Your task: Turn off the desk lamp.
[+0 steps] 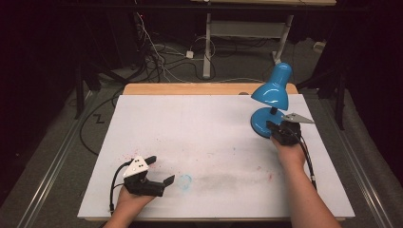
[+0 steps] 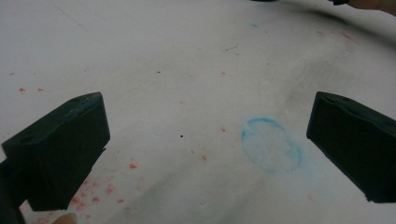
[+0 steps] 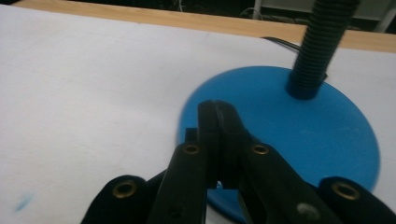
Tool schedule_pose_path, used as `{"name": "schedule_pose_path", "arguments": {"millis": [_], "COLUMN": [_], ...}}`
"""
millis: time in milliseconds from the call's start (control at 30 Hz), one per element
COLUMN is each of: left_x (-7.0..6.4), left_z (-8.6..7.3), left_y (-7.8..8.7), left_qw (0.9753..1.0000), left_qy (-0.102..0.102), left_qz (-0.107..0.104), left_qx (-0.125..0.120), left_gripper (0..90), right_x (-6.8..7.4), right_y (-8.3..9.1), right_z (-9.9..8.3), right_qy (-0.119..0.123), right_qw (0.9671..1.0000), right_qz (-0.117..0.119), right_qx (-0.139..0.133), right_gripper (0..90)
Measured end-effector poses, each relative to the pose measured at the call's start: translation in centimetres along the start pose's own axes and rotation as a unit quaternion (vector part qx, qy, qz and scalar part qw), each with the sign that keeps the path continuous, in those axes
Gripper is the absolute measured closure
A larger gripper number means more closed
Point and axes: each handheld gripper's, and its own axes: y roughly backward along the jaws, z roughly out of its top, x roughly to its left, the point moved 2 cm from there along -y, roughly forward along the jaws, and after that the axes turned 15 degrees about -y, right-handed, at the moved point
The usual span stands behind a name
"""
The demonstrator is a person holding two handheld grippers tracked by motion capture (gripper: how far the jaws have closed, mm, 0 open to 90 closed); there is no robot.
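From above, the left tool (image 1: 159, 169) rests wide open on the white desk (image 1: 209, 142). The right tool (image 1: 279, 127) touches the blue lamp (image 1: 271, 102) at its base, far right. Cables (image 1: 157, 52) lie on the dark floor behind.

The left gripper view shows a faint blue ring (image 2: 272, 144) and red specks (image 2: 93, 193).

In the right gripper view, the tool (image 3: 217, 112) is squeezed shut over the lamp's base (image 3: 289, 126); the lamp's top is cut off.

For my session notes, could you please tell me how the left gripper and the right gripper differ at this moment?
The left gripper has its jaws spread wide; the right gripper has its jaws pressed together. The left hovers over bare white table by a faint blue ring; the right sits over the blue lamp's base. Both are black and hand-held.
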Motion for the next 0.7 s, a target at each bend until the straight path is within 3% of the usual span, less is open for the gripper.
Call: {"name": "schedule_pose_path", "arguments": {"millis": [300, 700], "left_x": [0.0, -0.2], "left_z": [0.0, 0.2], "left_y": [0.1, 0.4], "left_qw": [1.0000, 1.0000], "left_qy": [0.001, -0.006], "left_qz": [0.003, 0.005], "left_qx": [-0.002, 0.000], "left_gripper": [0.0, 0.0], "right_x": [2.4, 3.7], "right_y": [1.8, 3.5], "right_z": [-1.2, -4.3], "right_qy": [0.018, 0.033], "right_qw": [0.9992, 0.9977], "right_qz": [0.034, 0.059], "right_qx": [-0.010, -0.002], "right_gripper": [90.0, 90.0]}}
